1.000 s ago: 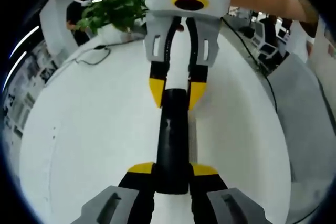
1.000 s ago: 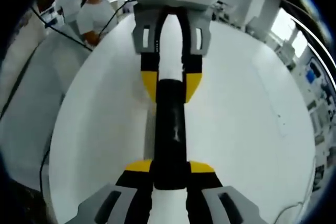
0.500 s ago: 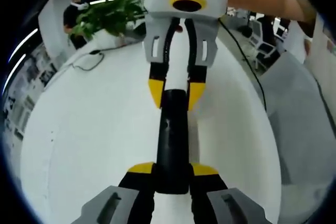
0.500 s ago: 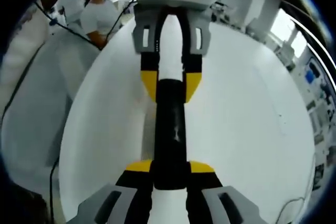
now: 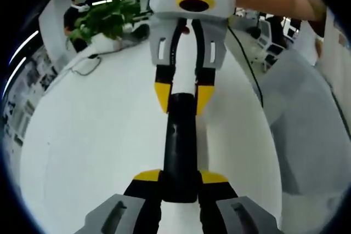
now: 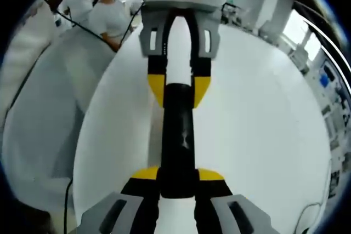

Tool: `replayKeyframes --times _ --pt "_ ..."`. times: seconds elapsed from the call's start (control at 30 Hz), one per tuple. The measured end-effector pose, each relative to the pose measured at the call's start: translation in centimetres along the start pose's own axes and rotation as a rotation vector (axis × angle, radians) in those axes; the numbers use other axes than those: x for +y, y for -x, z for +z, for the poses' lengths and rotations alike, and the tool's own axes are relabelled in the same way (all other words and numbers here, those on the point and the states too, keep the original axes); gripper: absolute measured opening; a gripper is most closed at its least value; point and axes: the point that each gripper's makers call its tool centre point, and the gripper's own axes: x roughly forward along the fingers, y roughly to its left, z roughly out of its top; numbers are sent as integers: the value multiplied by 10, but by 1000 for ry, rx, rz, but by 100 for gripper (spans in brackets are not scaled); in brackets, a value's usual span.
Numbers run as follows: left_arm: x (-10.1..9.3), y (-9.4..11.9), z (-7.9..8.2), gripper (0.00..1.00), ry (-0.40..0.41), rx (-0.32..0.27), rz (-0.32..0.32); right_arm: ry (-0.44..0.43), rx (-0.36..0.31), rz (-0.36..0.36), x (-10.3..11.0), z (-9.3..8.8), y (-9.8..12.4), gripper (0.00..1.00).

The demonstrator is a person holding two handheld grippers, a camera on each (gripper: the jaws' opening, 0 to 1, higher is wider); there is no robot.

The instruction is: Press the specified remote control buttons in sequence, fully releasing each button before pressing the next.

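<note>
A long black remote (image 5: 180,146) hangs over the white table (image 5: 88,135), held at both ends. My left gripper (image 5: 180,177) is shut on its near end in the left gripper view, yellow fingertips (image 5: 147,176) against its sides. My right gripper (image 5: 184,96) reaches in from the top of that view and is shut on the far end. In the right gripper view the same remote (image 6: 178,135) runs from my right gripper (image 6: 178,175) up to the left gripper (image 6: 179,87). A small pale mark shows on the remote's face; its buttons are not discernible.
A potted plant (image 5: 104,17) and a looped cable (image 5: 88,63) sit at the table's far edge, with a person (image 5: 78,6) behind them. Grey floor (image 5: 307,124) lies past the table's right edge. Another person in white (image 6: 112,17) stands beyond the table, and a cable (image 6: 68,190) crosses the floor.
Both grippers and the remote keep the same hold on each other. The background has slid in both views, so more floor shows beside the table: the hands have moved together.
</note>
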Motion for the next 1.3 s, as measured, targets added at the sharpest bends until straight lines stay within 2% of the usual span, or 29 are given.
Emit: replayKeyframes --times 0.8,1.3 --pt "-51 -16 -15 24 23 -15 -27 -6 -14 39 46 -5 -19 21" --pt "-59 -26 -23 24 23 -39 -20 -9 -21 39 58 -9 -29 21"
